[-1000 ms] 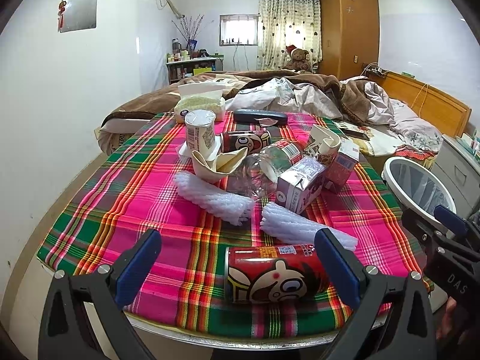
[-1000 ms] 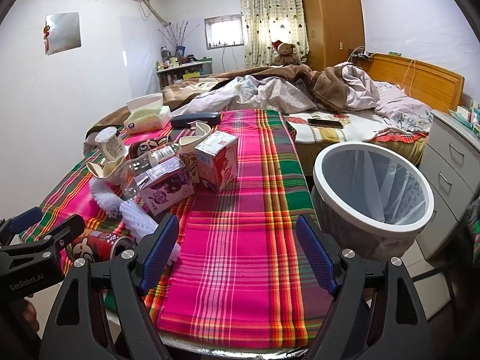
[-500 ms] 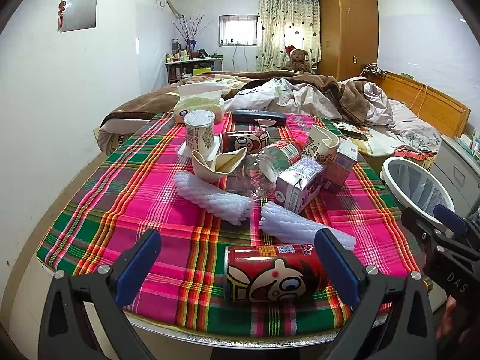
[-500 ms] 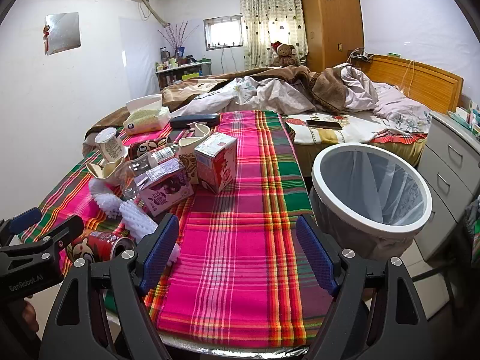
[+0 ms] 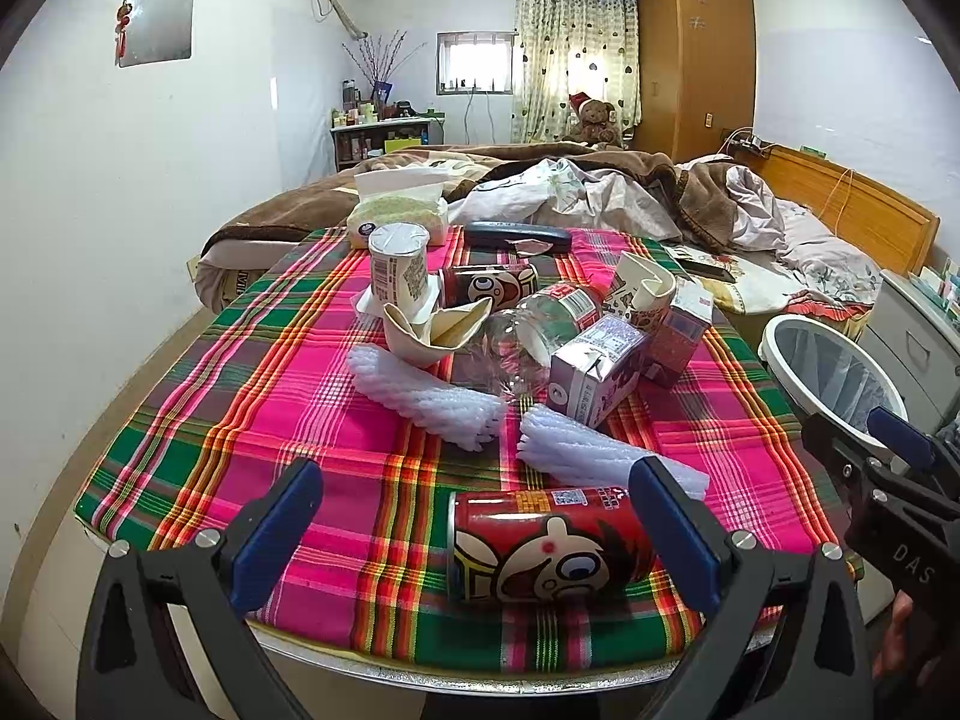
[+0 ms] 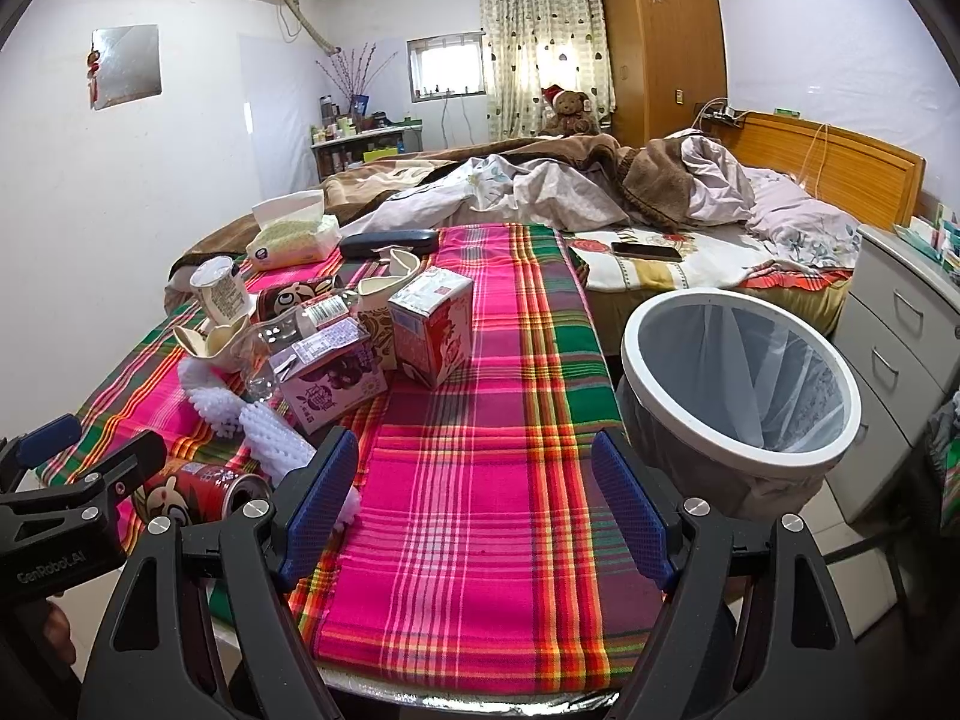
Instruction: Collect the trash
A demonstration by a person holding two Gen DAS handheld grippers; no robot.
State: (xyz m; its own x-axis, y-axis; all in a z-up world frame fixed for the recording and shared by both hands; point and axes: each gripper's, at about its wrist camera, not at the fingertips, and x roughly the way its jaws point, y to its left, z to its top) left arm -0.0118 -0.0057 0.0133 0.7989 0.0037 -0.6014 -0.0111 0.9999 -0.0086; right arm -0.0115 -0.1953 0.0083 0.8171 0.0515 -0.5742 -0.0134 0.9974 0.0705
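Tongs on both sides stand spread and grip nothing: the left gripper (image 5: 474,525) brackets the red can (image 5: 549,546) lying on its side at the near table edge, its right pad beside the can's end and its left pad well clear; the right gripper (image 6: 474,501) hovers over bare plaid cloth (image 6: 480,480). For a sound pick, I judge the left should centre on the can and squeeze across its round body so it cannot roll off the edge. Just beyond lie two white foam sleeves (image 5: 432,399), then a clear bottle (image 5: 540,330), purple carton (image 5: 600,375), red carton (image 6: 429,333), crushed cups and a yogurt cup (image 5: 399,267). Beside the table stands the lined bin (image 6: 741,372), unobstructed, where the can should go. Farther back, a tissue pack (image 6: 294,234) and black case (image 6: 390,242) look like keepers
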